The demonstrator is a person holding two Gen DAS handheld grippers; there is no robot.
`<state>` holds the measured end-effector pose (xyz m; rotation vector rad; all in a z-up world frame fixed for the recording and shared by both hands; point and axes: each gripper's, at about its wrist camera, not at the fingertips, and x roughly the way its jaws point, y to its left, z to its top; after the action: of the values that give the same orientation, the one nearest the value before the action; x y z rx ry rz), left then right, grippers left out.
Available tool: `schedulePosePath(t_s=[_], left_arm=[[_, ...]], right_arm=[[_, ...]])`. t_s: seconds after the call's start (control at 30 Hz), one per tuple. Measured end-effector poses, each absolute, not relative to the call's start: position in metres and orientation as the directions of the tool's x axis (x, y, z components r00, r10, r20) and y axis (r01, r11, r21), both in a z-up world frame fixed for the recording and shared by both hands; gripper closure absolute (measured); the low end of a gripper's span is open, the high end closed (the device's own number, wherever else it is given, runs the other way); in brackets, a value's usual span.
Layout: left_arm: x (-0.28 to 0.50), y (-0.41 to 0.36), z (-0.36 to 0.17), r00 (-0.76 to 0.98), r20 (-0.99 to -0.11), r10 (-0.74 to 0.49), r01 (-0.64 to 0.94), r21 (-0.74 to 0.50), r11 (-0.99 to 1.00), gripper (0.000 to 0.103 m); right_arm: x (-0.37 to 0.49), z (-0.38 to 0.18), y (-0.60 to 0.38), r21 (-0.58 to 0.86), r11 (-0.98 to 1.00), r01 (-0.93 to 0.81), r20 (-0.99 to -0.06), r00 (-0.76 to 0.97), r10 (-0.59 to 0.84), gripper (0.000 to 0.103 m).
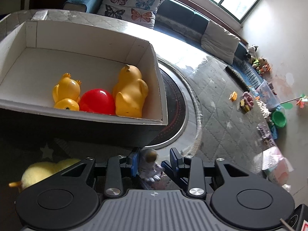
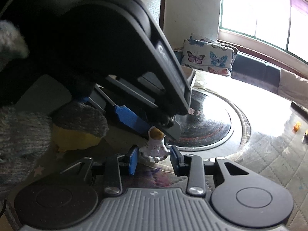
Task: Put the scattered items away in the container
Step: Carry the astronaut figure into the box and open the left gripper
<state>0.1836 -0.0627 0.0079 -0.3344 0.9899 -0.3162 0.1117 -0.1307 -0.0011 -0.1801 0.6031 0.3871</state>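
Right gripper clamping astronaut across its width, figure upright between pads. Left gripper straddling same astronaut, grip unclear. Box lying just ahead-left of left gripper.

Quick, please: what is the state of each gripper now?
Left gripper: closed on the astronaut.
Right gripper: closed on the same astronaut.
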Motion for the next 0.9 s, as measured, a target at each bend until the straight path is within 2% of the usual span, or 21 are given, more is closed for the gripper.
schedulePosePath(t_s=[0.57,0.9], left_arm=[[0.181,-0.027,0.067,0.626,-0.638,-0.448,0.143,-0.472,0.870,0.069],[0.221,0.004,0.060,0.655,-0.623,-0.428,0.088,-0.499,0.862,0.069]], right_arm=[[0.123,0.046,-0.114,-0.097,0.886,-0.454,-0.479,0.802,0.358,0.068],[0.174,0.041,-0.085,-0.082,0.868,-0.489,-0.501,0.773,0.389,0.068]])
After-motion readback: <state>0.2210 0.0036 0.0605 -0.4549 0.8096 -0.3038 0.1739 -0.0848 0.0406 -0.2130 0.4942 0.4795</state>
